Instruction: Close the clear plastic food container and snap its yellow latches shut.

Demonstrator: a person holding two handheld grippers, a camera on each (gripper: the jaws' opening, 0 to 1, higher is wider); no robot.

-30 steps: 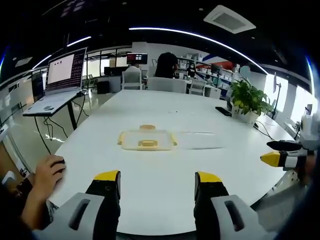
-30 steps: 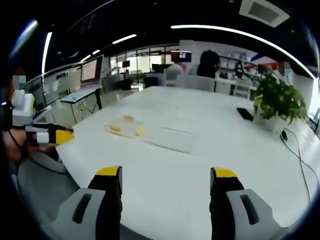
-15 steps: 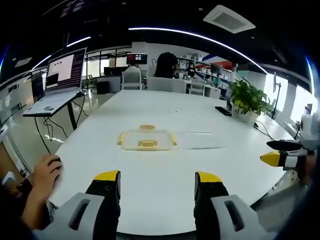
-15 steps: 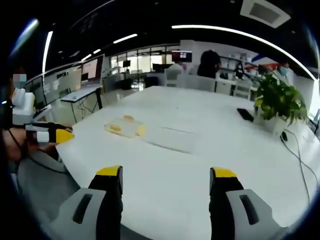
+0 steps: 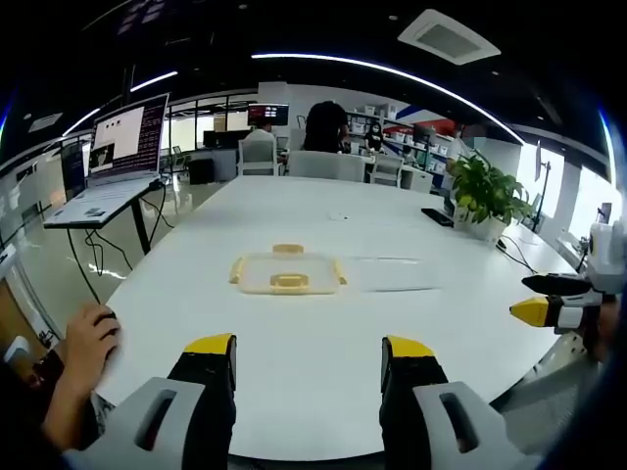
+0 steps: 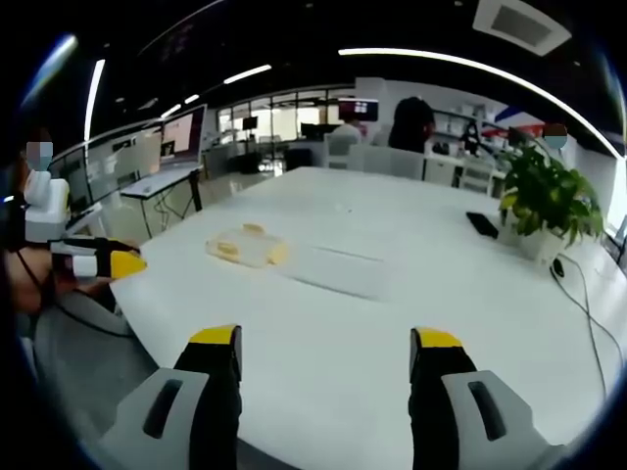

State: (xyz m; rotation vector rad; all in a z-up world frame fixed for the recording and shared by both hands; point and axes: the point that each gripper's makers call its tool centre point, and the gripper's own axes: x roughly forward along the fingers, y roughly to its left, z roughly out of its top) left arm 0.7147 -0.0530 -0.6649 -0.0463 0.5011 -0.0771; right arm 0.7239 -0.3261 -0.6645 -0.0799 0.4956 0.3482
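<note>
A clear plastic food container (image 5: 287,273) with yellow latches (image 5: 289,283) rests on the white table (image 5: 323,333), well ahead of my left gripper (image 5: 308,364), which is open and holds nothing. A clear flat lid (image 5: 392,274) lies on the table to the container's right. In the right gripper view the container (image 6: 246,247) sits far ahead to the left and the lid (image 6: 338,271) lies beside it. My right gripper (image 6: 325,360) is open and empty over the near table edge. The right gripper (image 5: 549,310) comes in at the right edge of the left gripper view, and the left gripper (image 6: 98,264) at the left edge of the right gripper view.
A potted plant (image 5: 483,199) and a dark flat device (image 5: 438,217) stand at the table's far right. A laptop (image 5: 116,157) sits on a stand to the left. A person's hand (image 5: 83,352) rests at the near left edge. Chairs and a seated person (image 5: 326,128) are at the far end.
</note>
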